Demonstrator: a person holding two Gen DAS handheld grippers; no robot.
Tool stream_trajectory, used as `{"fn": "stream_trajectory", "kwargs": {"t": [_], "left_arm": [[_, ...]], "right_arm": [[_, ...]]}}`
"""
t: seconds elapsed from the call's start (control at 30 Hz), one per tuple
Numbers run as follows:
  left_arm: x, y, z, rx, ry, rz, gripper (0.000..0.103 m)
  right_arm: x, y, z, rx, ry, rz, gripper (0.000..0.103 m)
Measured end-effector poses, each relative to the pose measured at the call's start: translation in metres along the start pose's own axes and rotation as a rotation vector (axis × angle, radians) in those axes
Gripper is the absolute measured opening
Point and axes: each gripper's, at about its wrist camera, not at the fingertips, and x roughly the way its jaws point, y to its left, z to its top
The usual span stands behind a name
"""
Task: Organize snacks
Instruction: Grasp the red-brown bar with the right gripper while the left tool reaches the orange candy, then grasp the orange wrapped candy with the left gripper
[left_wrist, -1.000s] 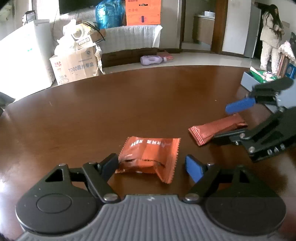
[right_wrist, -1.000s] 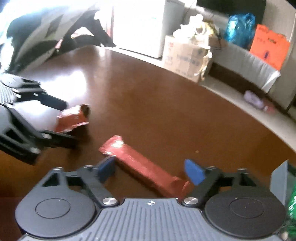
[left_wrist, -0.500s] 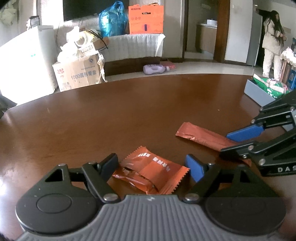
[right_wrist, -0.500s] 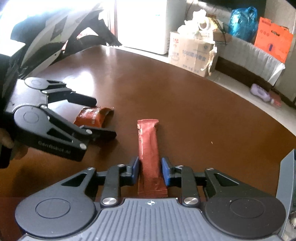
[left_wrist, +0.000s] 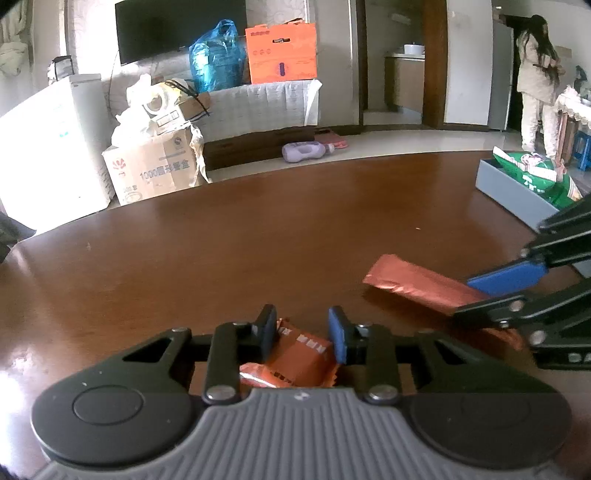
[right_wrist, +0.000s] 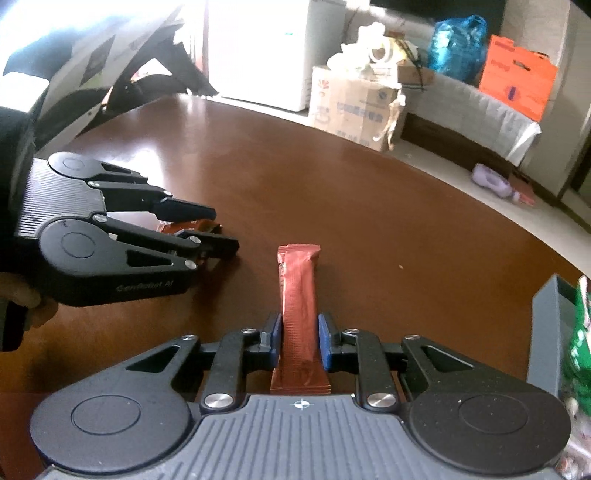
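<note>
The right hand-held gripper (right_wrist: 297, 341) is clamped on the near half of a long red snack bar (right_wrist: 299, 295), its blue pads pressing both sides; the bar's far end points up the frame over the brown table (right_wrist: 332, 192). The left hand-held gripper (left_wrist: 302, 332) has just been closing, and a square orange snack packet (left_wrist: 299, 356) now sits between its pads, which appear to touch the wrapper's edges. To do this step well, each grip should stay firm but not crush the soft wrappers, and both snacks probably need lifting clear of the table before they travel to the grey box (left_wrist: 509, 192) at the right edge of the frame, where a green bag (left_wrist: 535, 173) already lies. Both hand-held grippers tilt downward toward the table, side by side, the left one at the left of the right wrist view.
</note>
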Motion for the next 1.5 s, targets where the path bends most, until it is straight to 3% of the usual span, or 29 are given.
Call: {"fn": "stream_trajectory", "kwargs": {"t": [0.17, 0.23, 0.47, 0.53, 0.63, 0.7, 0.73, 0.83, 0.97, 1.2, 1.3, 1.5], "left_arm": [[-0.003, -0.008, 0.007, 0.005, 0.011, 0.009, 0.023], [-0.005, -0.014, 0.009, 0.006, 0.01, 0.004, 0.0], [-0.004, -0.037, 0.005, 0.009, 0.037, -0.005, 0.0], [-0.006, -0.042, 0.004, 0.006, 0.021, -0.017, 0.0], [-0.011, -0.041, -0.001, -0.024, -0.016, 0.025, 0.0], [-0.008, -0.035, -0.001, -0.043, 0.004, 0.017, 0.008], [-0.005, -0.034, -0.001, -0.034, 0.013, 0.016, 0.017], [-0.002, -0.026, -0.003, -0.047, -0.014, 0.031, 0.065], [0.006, -0.019, -0.004, -0.086, -0.014, 0.002, 0.083], [0.004, -0.01, -0.015, -0.011, 0.021, 0.014, 0.086], [-0.002, 0.005, -0.023, -0.032, 0.03, 0.02, 0.086], [-0.037, 0.037, -0.033, -0.035, -0.021, 0.014, 0.087]], "right_arm": [[-0.019, -0.005, -0.013, 0.033, -0.008, -0.018, 0.023], [-0.028, -0.004, -0.016, 0.055, -0.013, -0.018, 0.023], [-0.05, -0.003, -0.037, 0.069, 0.007, -0.037, 0.023], [-0.054, -0.005, -0.042, 0.069, 0.011, -0.041, 0.023], [-0.055, -0.011, -0.045, 0.086, 0.02, -0.043, 0.023], [-0.054, -0.017, -0.046, 0.112, 0.022, -0.042, 0.023], [-0.054, -0.02, -0.046, 0.131, 0.02, -0.035, 0.023], [-0.051, -0.022, -0.045, 0.157, 0.019, -0.017, 0.023], [-0.047, -0.021, -0.043, 0.151, 0.022, -0.003, 0.023], [-0.046, -0.019, -0.043, 0.144, 0.028, 0.004, 0.023], [-0.041, -0.019, -0.041, 0.139, 0.039, 0.004, 0.023], [-0.035, -0.019, -0.039, 0.131, 0.053, 0.019, 0.023]]}}
